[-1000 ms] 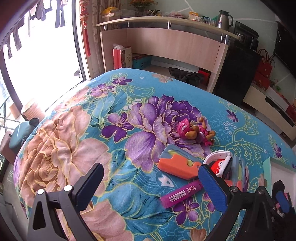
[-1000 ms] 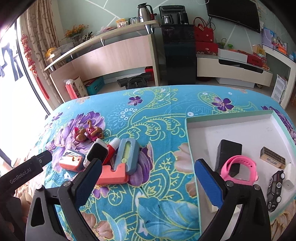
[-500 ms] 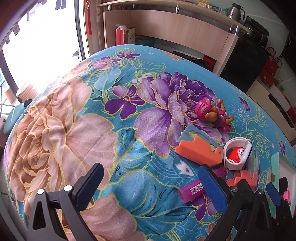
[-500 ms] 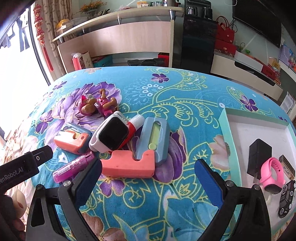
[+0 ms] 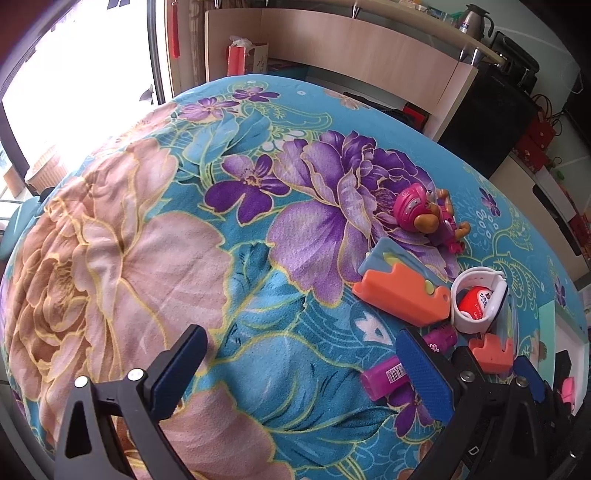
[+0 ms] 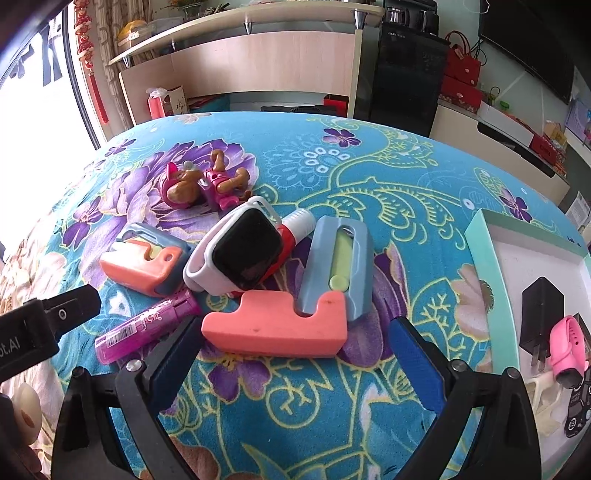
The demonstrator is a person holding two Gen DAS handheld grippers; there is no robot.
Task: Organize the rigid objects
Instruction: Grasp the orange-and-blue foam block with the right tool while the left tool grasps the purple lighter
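Right gripper (image 6: 291, 354) moved closer, spread wide; coral holder (image 6: 275, 330) just ahead between fingertips.

A long wooden counter (image 6: 258, 62) is running along the far wall, with a metal kettle (image 5: 474, 16) standing on top of it. A red gift bag (image 6: 157, 105) is sitting on the floor below it. A black cabinet (image 6: 402, 74) is standing beside red bags (image 6: 461, 74), and a string of red ornaments (image 6: 86, 48) is hanging by the window.

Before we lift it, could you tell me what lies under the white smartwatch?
A red tube with a white cap pokes out from under the smartwatch; its middle is covered.
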